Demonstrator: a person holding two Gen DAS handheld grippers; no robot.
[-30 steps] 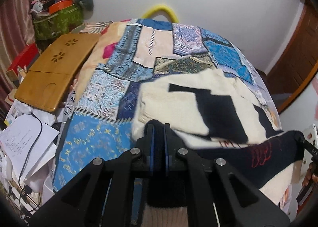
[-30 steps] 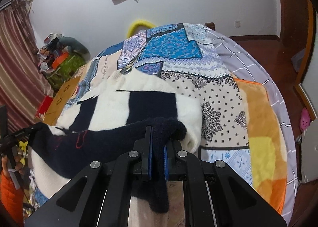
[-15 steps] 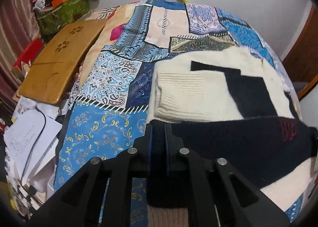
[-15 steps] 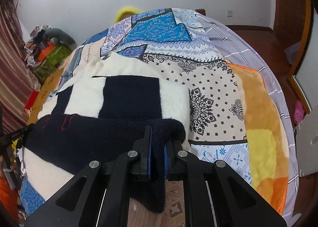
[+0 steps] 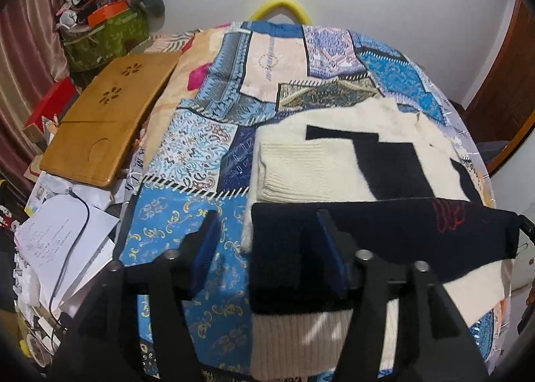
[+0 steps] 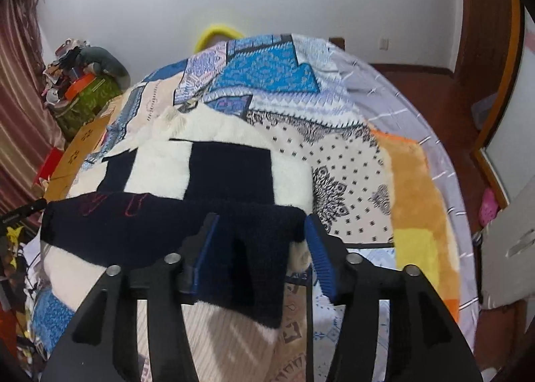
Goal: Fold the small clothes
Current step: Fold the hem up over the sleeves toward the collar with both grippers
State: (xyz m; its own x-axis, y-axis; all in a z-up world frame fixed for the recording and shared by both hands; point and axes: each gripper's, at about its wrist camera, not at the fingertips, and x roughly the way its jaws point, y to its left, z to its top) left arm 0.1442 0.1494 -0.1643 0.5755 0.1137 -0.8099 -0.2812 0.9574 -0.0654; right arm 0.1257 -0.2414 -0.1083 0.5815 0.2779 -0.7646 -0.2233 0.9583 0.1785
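Both pairs of jaws have just been opening and now stand apart. The left gripper [image 5: 267,241] has the dark folded edge of the sweater [image 5: 351,154] between its blue pads, lying against the right-hand pad and clear of the other; the right gripper [image 6: 259,241] likewise straddles the other end of that edge, the knit sagging loose in the gap, pressed by neither pad as far as can be seen. Between the two grippers runs a navy band with red stitching [image 5: 448,218], doubled over onto the garment; beyond the jaws lies the rest of it, cream blocks against navy ones, a ribbed cream cuff [image 5: 287,168] ahead of the left jaws and ribbed cream hem beneath both. The knit looks thick, fuzzy and soft. I judge it light but bulky, limp with no stiffness of its own, so it will slump wherever it is let go and spring a little at a fold. It should not slip from ridged pads; the risk is rather snagging loose yarn. The best hold is a pinch at the corners of a folded edge, both layers together. Under it, outward on every side, is the patchwork bedspread [image 5: 187,241], smooth printed cotton; a plush orange blanket [image 6: 411,188] lies right of the right jaws, a bamboo lap tray [image 5: 100,127] far left of the left ones.
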